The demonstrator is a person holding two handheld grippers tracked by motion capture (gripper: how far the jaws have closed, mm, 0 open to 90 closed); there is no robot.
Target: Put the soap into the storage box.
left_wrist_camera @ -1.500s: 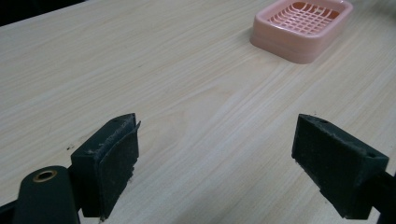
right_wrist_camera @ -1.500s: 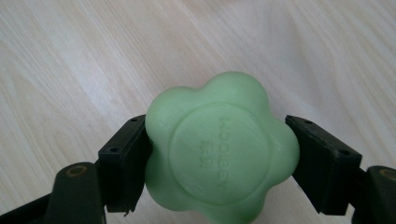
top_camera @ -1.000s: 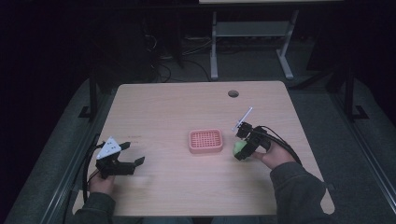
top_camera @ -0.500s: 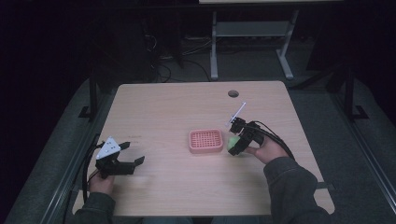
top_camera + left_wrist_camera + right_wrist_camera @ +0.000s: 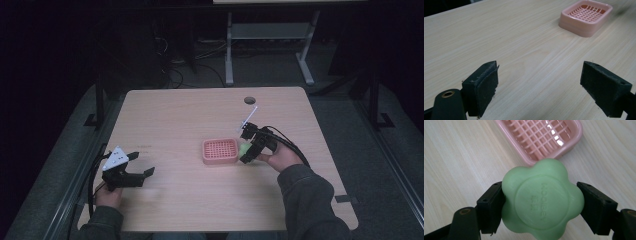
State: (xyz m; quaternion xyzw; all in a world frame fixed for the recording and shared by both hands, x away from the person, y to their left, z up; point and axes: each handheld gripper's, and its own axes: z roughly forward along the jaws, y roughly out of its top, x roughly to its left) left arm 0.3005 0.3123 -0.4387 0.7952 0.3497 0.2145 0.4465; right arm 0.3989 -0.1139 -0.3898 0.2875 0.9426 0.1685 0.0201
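The right tool (image 5: 541,207) clamps a pale green, flower-shaped soap (image 5: 541,202) with raised lettering, low in the frame, just beside the pink slotted soap dish (image 5: 541,137) on the surface; left tool (image 5: 546,85) gapes wide, holding nothing

Green flower-shaped soap (image 5: 542,201) clamped between the right tool's (image 5: 541,207) black jaws, raised lettering on its face, pink slotted soap dish (image 5: 541,137) just beyond, pale wooden bench (image 5: 456,162) beneath
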